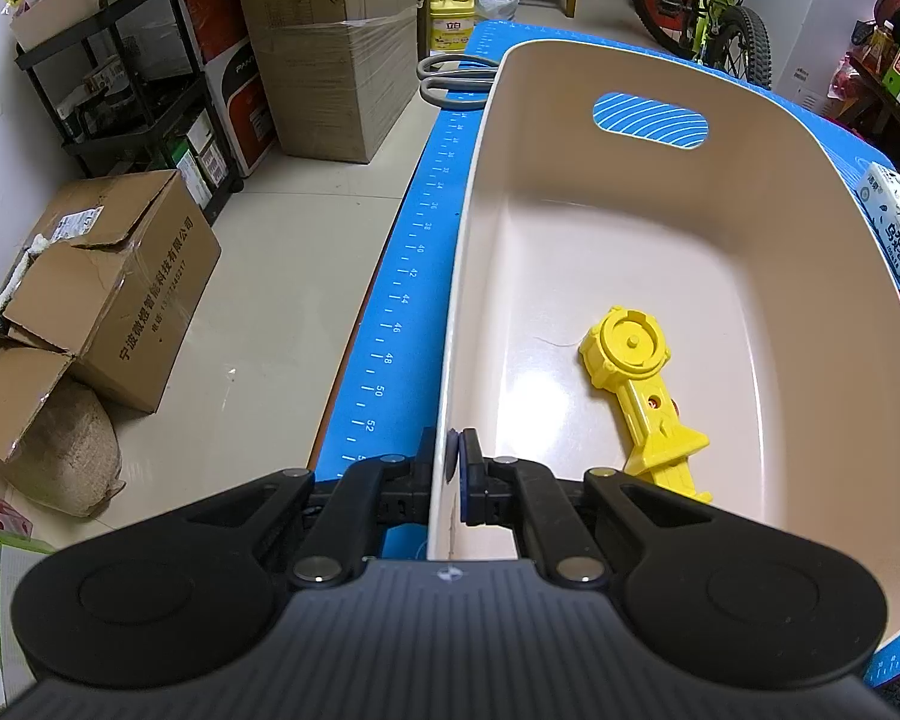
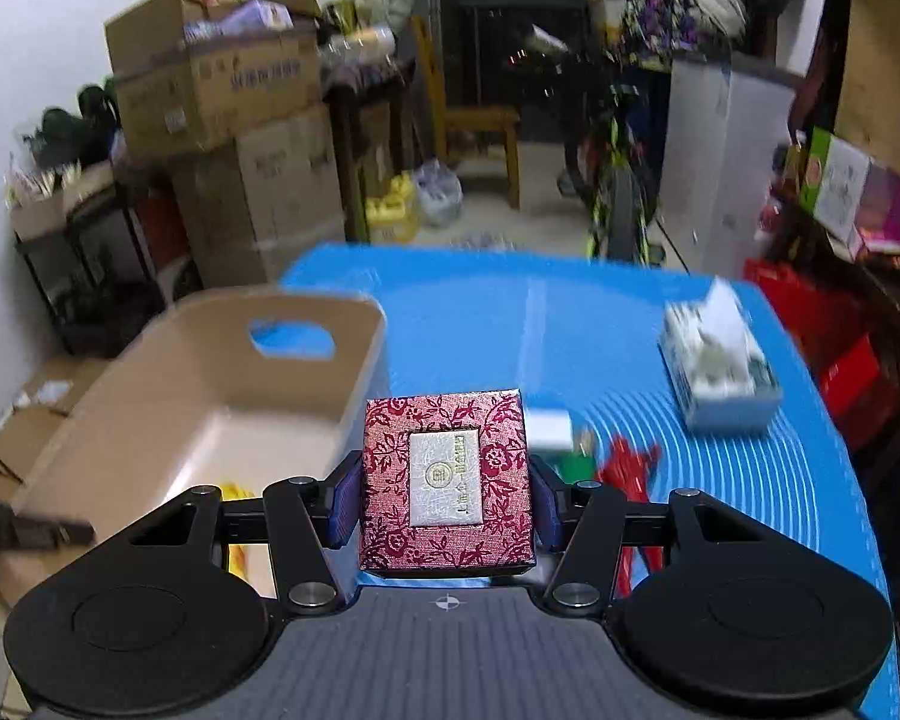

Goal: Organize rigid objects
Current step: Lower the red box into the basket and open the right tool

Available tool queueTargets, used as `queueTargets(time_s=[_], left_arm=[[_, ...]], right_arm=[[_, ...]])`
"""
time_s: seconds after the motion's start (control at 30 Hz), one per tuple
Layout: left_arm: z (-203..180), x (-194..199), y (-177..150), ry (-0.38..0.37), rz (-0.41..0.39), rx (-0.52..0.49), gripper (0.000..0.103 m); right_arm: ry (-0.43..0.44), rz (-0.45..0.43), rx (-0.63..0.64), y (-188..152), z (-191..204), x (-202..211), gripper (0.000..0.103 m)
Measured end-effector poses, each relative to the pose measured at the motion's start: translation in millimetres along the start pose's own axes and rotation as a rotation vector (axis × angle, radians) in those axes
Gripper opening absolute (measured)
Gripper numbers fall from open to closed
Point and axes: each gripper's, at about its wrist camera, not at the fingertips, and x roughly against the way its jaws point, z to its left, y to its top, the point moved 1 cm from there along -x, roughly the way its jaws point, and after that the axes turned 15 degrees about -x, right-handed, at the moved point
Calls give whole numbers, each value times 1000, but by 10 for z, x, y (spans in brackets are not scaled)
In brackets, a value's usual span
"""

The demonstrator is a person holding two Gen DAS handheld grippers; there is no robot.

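Left gripper (image 1: 452, 468) is clamped on the near left rim of the bin (image 1: 471, 252), one finger outside the wall, one inside. In the bin, a yellow toy (image 1: 636, 378) lies flat on the floor, toward the near end. Right gripper (image 2: 447, 501) is squeezing a red box (image 2: 447, 483) by its two sides, silver label facing up, held above the mat (image 2: 540, 324) just right of the bin's right wall. Past the box the view is blurred: something white, something green and a red item (image 2: 627, 462) on the mat. Further right, a tissue pack (image 2: 720, 369) sits toward the mat's right edge. At the mat's far left corner, beyond the bin, grey scissors (image 1: 456, 81). Off the mat, tiled floor, stacked cartons (image 1: 330, 48) and a black shelf rack along the left wall, a yellow jug (image 1: 452, 21), a wooden chair and a bike (image 1: 708, 6) at the back.
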Motion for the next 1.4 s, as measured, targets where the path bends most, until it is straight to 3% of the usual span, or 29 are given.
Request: queueTargets(time_s=[0.33, 0.57, 0.73, 1.17, 1.4], left_arm=[[-16, 4, 5, 3, 0, -7, 8], [-17, 3, 6, -1, -1, -7, 8], [-15, 1, 7, -2, -1, -9, 8], [-10, 4, 8, -9, -4, -6, 8], [-42, -12, 12, -3, 1, -12, 8]], right_arm=[[84, -1, 78, 147, 661, -264, 60], [108, 91, 128, 13, 1110, -623, 60], [80, 158, 195, -164, 1348, -855, 60], [-42, 313, 283, -481, 1383, -1275, 60], [-41, 343, 273, -487, 1358, -1270, 60]])
